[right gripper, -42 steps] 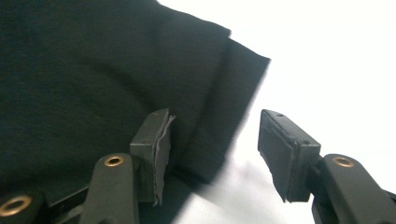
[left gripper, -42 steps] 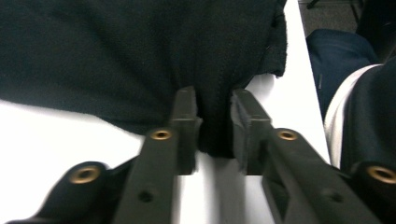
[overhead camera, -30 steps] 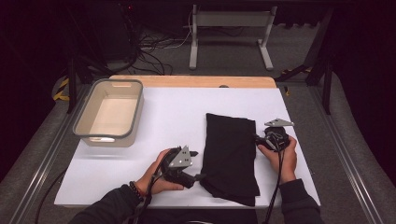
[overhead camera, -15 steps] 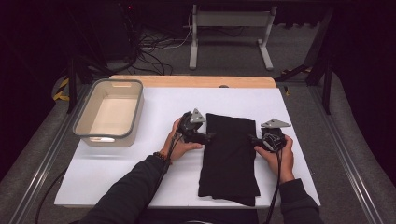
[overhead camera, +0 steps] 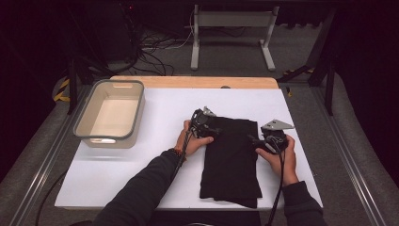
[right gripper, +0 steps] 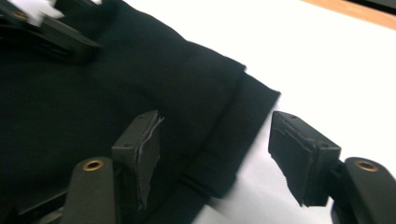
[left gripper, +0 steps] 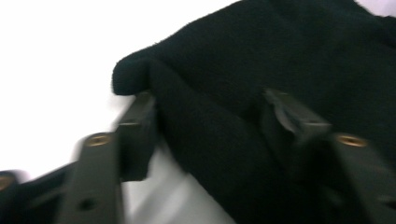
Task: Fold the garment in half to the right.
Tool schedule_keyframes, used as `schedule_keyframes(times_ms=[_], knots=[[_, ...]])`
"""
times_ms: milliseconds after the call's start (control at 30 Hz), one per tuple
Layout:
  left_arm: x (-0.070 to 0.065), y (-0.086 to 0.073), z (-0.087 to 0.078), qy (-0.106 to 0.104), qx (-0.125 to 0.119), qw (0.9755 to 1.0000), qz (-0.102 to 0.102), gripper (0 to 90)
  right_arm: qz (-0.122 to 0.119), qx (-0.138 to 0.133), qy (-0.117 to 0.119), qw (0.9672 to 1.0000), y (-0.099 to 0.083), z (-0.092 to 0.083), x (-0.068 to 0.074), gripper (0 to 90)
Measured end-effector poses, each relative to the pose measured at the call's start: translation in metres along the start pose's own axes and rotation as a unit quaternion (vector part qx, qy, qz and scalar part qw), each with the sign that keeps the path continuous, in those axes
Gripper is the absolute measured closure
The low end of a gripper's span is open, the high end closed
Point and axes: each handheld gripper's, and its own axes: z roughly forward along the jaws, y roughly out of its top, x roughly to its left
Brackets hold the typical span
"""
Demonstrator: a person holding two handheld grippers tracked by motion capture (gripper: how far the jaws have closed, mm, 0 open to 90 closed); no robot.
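black cloth [overhead camera: 230, 160] lies folded mid-frame, left gripper [overhead camera: 212, 126] closing around its corner, right gripper [overhead camera: 254, 140] spread astride its edge, next fold pending.

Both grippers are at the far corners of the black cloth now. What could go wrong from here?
The left gripper, its jaws just closing around the folded corner of the black cloth, may catch only the top layer, so the fold opens on lifting. The right gripper stands open astride the cloth's edge; one jaw sits on fabric and could push it instead of gripping.
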Motion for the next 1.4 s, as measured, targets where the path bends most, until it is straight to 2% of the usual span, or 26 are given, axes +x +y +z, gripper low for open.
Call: schedule_keyframes(times_ms=[67, 100, 133, 167, 267, 367, 400, 467, 500, 567, 600, 633, 700, 767, 800, 833, 867, 967, 1033, 1100, 1133, 1200, 1233, 1300, 1333, 1400], knots=[[0.001, -0.001, -0.001, -0.024, -0.005, 0.9997, 0.007, 64.8, -0.002, -0.001, 0.012, 0.9999, 0.001, -0.003, 0.003, 32.6], [0.001, -0.001, -0.001, -0.024, -0.005, 0.9997, 0.007, 71.8, -0.002, -0.001, 0.012, 0.9999, 0.001, -0.003, 0.003, 32.6], [0.000, -0.001, -0.003, -0.021, -0.003, 0.9997, 0.010, 75.0, -0.002, -0.006, 0.027, 0.9996, 0.002, -0.008, 0.007, 32.2], [0.000, -0.001, -0.004, -0.018, -0.002, 0.9998, 0.012, 77.1, 0.001, -0.009, 0.032, 0.9995, 0.002, -0.010, 0.008, 32.0], [0.005, 0.000, -0.009, -0.012, -0.004, 0.9998, 0.016, 79.0, 0.009, -0.015, 0.048, 0.9987, 0.003, -0.018, 0.012, 31.3], [0.009, 0.001, -0.014, -0.008, -0.011, 0.9998, 0.014, 79.5, 0.001, -0.006, 0.059, 0.9982, 0.002, -0.023, 0.016, 31.8], [0.012, 0.002, -0.018, 0.001, -0.015, 0.9997, 0.017, 79.6, -0.010, 0.010, 0.059, 0.9982, 0.001, -0.029, 0.020, 31.8], [0.016, 0.004, -0.024, 0.015, -0.018, 0.9995, 0.023, 79.6, -0.004, 0.012, 0.067, 0.9976, -0.002, -0.033, 0.022, 31.6], [0.024, 0.005, -0.031, 0.026, -0.017, 0.9993, 0.022, 79.6, -0.005, 0.012, 0.072, 0.9973, -0.003, -0.035, 0.023, 31.2], [0.027, 0.006, -0.033, 0.033, -0.017, 0.9991, 0.023, 79.6, -0.002, 0.011, 0.078, 0.9969, -0.006, -0.037, 0.025, 30.4], [0.031, 0.007, -0.037, 0.043, -0.018, 0.9986, 0.024, 79.6, -0.002, 0.011, 0.078, 0.9969, -0.006, -0.037, 0.025, 30.4], [0.041, 0.007, -0.044, 0.053, -0.018, 0.9982, 0.020, 79.6, 0.000, 0.011, 0.091, 0.9958, -0.008, -0.038, 0.030, 29.4], [0.050, 0.007, -0.050, 0.063, -0.019, 0.9978, 0.009, 79.5, -0.011, 0.015, 0.096, 0.9952, -0.009, -0.038, 0.037, 28.2], [0.057, 0.007, -0.053, 0.075, -0.017, 0.9970, 0.012, 79.2, -0.017, 0.015, 0.111, 0.9936, -0.010, -0.037, 0.046, 28.0], [0.057, 0.007, -0.053, 0.075, -0.017, 0.9970, 0.012, 79.0, -0.017, 0.015, 0.111, 0.9936, -0.010, -0.037, 0.046, 28.0], [0.062, 0.006, -0.055, 0.089, -0.016, 0.9958, 0.010, 78.7, -0.032, 0.022, 0.127, 0.9911, -0.010, -0.034, 0.057, 27.5], [0.066, 0.004, -0.054, 0.091, -0.018, 0.9957, -0.006, 78.4, -0.043, 0.027, 0.133, 0.9898, -0.010, -0.032, 0.062, 27.4], [0.066, -0.001, -0.050, 0.093, -0.017, 0.9955, -0.011, 75.9, -0.056, 0.030, 0.147, 0.9871, -0.013, -0.031, 0.073, 27.3], [0.066, -0.004, -0.047, 0.086, -0.022, 0.9959, -0.018, 71.9, -0.060, 0.025, 0.162, 0.9846, -0.017, -0.032, 0.079, 26.8], [0.067, -0.005, -0.047, 0.084, -0.022, 0.9960, -0.022, 65.1, -0.064, 0.022, 0.162, 0.9845, -0.019, -0.034, 0.082, 26.5], [0.067, -0.006, -0.045, 0.077, -0.023, 0.9964, -0.027, 60.3, -0.071, 0.013, 0.174, 0.9822, -0.023, -0.039, 0.088, 25.6], [0.069, -0.008, -0.043, 0.071, -0.021, 0.9967, -0.032, 51.3, -0.083, 0.017, 0.176, 0.9807, -0.027, -0.041, 0.095, 23.2], [0.069, -0.009, -0.041, 0.062, -0.022, 0.9969, -0.044, 51.3, -0.083, 0.017, 0.176, 0.9807, -0.027, -0.041, 0.095, 23.2], [0.070, -0.011, -0.036, 0.051, -0.024, 0.9963, -0.065, 42.4, -0.102, 0.024, 0.177, 0.9786, -0.031, -0.041, 0.103, 21.2], [0.070, -0.013, -0.033, 0.051, -0.020, 0.9961, -0.069, 35.1, -0.111, 0.032, 0.182, 0.9765, -0.033, -0.039, 0.108, 19.2], [0.069, -0.014, -0.028, 0.046, -0.013, 0.9957, -0.079, 30.0, -0.121, 0.032, 0.178, 0.9761, -0.034, -0.038, 0.111, 18.6]])
